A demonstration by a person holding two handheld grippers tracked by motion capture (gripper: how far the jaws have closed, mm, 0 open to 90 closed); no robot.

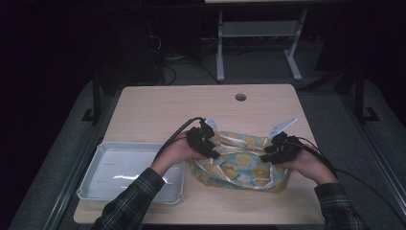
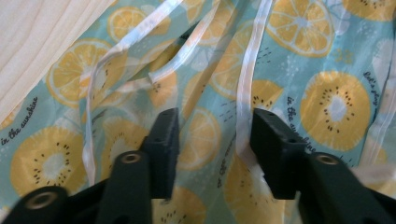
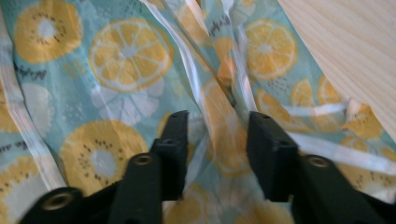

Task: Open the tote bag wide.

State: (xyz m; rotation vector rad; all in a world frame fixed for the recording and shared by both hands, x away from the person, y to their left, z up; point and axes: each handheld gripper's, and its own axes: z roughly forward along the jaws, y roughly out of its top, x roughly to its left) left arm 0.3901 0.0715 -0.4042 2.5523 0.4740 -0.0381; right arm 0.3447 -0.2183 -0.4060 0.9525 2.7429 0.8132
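A crumpled fruit-print cloth lies at the lower centre of the high view on the worktop, just right of a white tray. The left hand-held gripper meets its left edge, the right hand-held gripper its right edge. In both gripper views the jaws stand partly apart over folds of cloth, not pinching it.

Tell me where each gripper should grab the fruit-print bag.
Probably the raised folds with white seams near each end of the bag, which lies crumpled and flat on the table. Come from above: the left gripper and right gripper already straddle such ridges, jaws apart.
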